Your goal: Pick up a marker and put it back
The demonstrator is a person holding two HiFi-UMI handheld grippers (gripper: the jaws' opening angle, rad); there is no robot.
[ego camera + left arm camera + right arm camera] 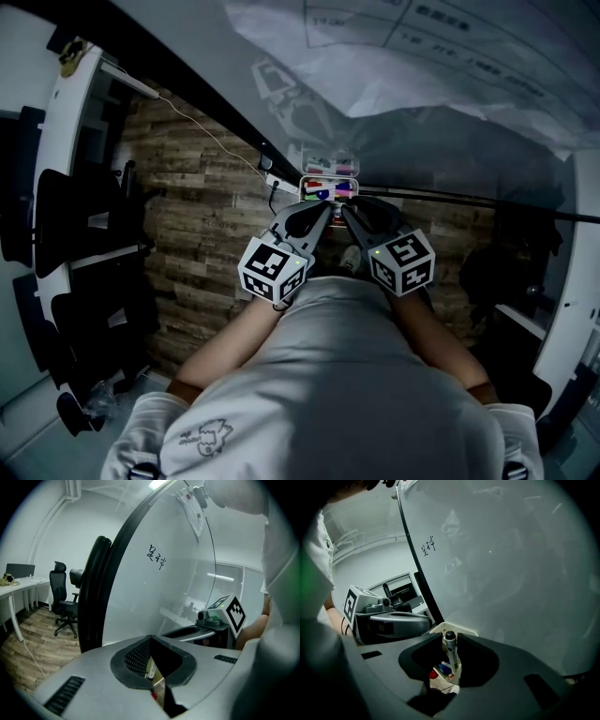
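The right gripper (449, 666) is closed on a black-capped marker (450, 651), which stands upright between its jaws just above the holder (328, 178) at the foot of the whiteboard (511, 573). The left gripper (155, 679) hangs just beside it, jaws almost together and nothing between them. The marker looks light, stiff and smooth, so it probably slips easily; a pinch across the barrel below the cap seems best. Other markers (440, 670) crowd the holder beneath and could be knocked when it goes back. The left gripper and the whiteboard leave little room to swing.
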